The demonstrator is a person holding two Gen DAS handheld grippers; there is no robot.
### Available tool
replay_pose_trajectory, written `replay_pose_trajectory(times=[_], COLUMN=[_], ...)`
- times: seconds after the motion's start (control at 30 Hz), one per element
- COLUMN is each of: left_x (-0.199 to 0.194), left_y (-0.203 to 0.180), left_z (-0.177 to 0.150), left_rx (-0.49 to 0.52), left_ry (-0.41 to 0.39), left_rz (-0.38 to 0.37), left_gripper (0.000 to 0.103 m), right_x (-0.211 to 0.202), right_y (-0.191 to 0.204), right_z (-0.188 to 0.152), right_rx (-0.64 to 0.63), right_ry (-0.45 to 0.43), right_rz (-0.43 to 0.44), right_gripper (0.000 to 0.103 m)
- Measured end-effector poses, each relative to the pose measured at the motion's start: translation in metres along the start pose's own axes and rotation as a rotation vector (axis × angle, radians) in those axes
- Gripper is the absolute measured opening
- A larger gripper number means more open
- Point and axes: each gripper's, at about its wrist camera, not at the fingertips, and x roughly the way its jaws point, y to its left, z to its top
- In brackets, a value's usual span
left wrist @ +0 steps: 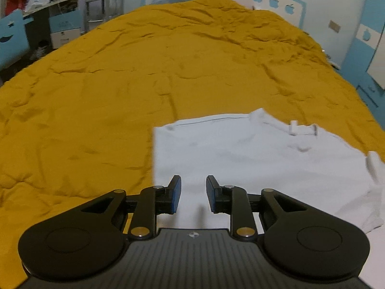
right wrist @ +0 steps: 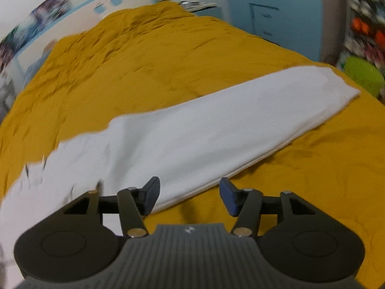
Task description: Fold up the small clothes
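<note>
White garment (left wrist: 252,163) lies seemingly folded on mustard bedspread (left wrist: 120,72), claws empty.

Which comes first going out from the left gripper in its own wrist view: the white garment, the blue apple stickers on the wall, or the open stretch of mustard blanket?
From the left gripper:
1. White garment, directly under the fingertips.
2. Mustard blanket, beyond it.
3. Apple stickers, far wall, upper right.
</note>
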Motion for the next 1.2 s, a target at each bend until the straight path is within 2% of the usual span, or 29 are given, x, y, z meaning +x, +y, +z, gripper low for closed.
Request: replay_pose_trajectory(times=[0.17, 0.33, 0.53, 0.77, 0.83, 0.87, 0.9, 0.93, 0.97, 1.0, 1.07, 1.2], left_x=[0.013, 0.029, 0.048, 0.066, 0.069, 0.07, 0.071, 0.071, 0.071, 0.071, 0.07, 0.065], left_y=[-0.013, -0.024, -0.028, -0.025, -0.025, -0.025, -0.026, -0.025, -0.025, -0.025, -0.024, -0.024], left_z=[0.003, 0.003, 0.0, -0.002, -0.003, -0.003, -0.003, -0.003, -0.003, -0.003, -0.002, 0.0], left_rx=[-0.02, -0.016, -0.022, -0.03, -0.03, -0.029, -0.029, -0.029, -0.029, -0.029, -0.028, -0.03], left_ry=[0.003, 0.019, 0.042, 0.05, 0.047, 0.045, 0.042, 0.039, 0.034, 0.033, 0.027, 0.008], left_rz=[-0.016, -0.005, 0.011, 0.021, 0.021, 0.021, 0.021, 0.02, 0.018, 0.016, 0.012, 0.004], left_gripper=[0.029, 0.03, 0.03, 0.03, 0.029, 0.029, 0.029, 0.03, 0.03, 0.03, 0.029, 0.029], right_x=[0.007, 0.017, 0.037, 0.065, 0.073, 0.078, 0.082, 0.086, 0.088, 0.088, 0.086, 0.072], right_y=[-0.048, -0.092, -0.137, -0.148, -0.147, -0.145, -0.146, -0.145, -0.144, -0.143, -0.137, -0.109], right_z=[0.031, 0.049, 0.062, 0.07, 0.071, 0.072, 0.074, 0.075, 0.076, 0.077, 0.08, 0.085], right_rx=[0.145, 0.265, 0.387, 0.44, 0.435, 0.43, 0.424, 0.417, 0.413, 0.408, 0.377, 0.276], right_ry=[-0.017, -0.03, -0.03, -0.053, -0.059, -0.061, -0.065, -0.073, -0.082, -0.093, -0.118, -0.168], right_rz=[-0.038, -0.094, -0.131, -0.106, -0.117, -0.13, -0.146, -0.164, -0.174, -0.175, -0.178, -0.189], right_gripper=[0.053, 0.053, 0.061, 0.063, 0.059, 0.052, 0.04, 0.033, 0.016, 0.005, 0.001, 0.001])
